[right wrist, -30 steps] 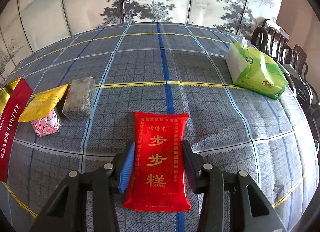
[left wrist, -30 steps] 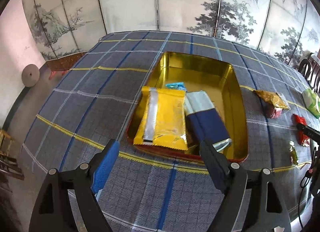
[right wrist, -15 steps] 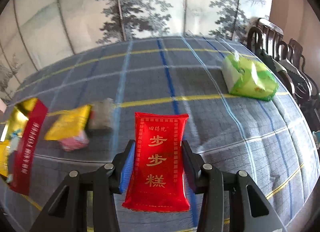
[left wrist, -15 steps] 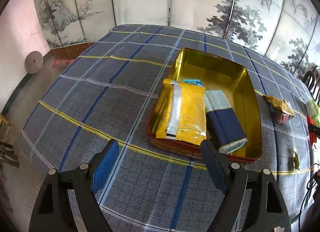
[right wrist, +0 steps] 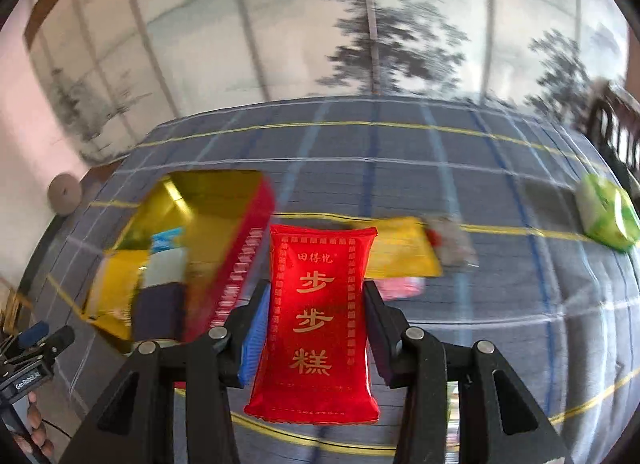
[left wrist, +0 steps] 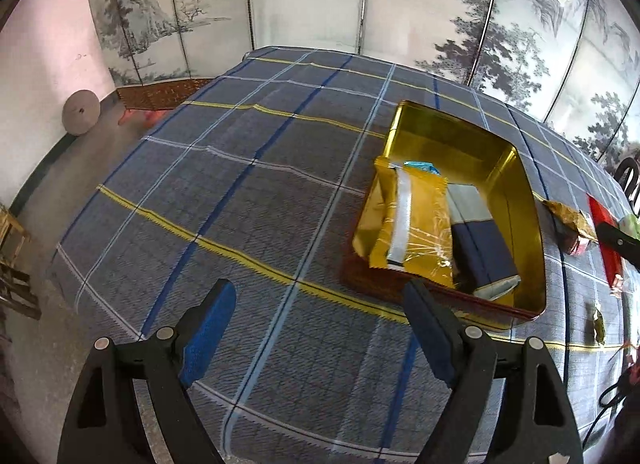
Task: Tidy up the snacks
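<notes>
Glossy red snack packet with gold characters (right wrist: pixel 316 316) upright, clamped between right gripper (right wrist: pixel 316 332) pads, lifted off the cloth. Gold rectangular tin with red outer wall (left wrist: pixel 520 183) ahead-right of left gripper (left wrist: pixel 320 328), holding yellow foil packet (left wrist: pixel 416 232) beside navy-and-silver packet (left wrist: pixel 480 248).

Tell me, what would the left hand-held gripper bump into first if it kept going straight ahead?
Probably just the checked tablecloth. The left hand-held gripper is empty and opening, with only cloth ahead. The gold tin sits off to its right side.
</notes>
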Available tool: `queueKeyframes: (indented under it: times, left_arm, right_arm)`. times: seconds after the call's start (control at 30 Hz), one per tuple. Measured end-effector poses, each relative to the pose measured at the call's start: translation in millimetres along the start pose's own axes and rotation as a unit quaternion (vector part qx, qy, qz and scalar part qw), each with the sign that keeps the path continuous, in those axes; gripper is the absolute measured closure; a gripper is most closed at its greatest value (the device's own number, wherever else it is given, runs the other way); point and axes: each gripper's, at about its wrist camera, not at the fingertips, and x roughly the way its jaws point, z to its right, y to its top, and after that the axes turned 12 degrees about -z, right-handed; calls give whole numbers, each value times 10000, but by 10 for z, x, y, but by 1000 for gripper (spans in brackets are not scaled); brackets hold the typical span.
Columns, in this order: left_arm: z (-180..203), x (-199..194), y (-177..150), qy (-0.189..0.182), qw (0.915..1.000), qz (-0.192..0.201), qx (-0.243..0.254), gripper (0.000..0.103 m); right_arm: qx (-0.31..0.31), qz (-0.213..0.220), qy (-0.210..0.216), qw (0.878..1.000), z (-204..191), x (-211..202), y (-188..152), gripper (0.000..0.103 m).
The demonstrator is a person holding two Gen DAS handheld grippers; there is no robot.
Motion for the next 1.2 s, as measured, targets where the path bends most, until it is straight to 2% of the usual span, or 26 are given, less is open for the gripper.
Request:
queueKeyframes:
  times: [0.17,0.5,0.83,1.2]
  left_arm:
    - [-99,-23,-23,50,10000,10,-68,20]
    - [-258,-31,-51,122,9997,-29,-209,19]
    - [-273,-74,-63,114,9997,41,-214,17]
    - [-299,-109,-81,160,9995,41,-259,17]
  right_arm:
    - [-376,-116,247,9989,-464,93,24,58]
    - [-786,-329,340,9958,-924,281,37,58]
    - [-1033,-429,155,9936,-1136,461,71,58]
    - [-1008,-471,-12,9938,-1167,580,88,58]
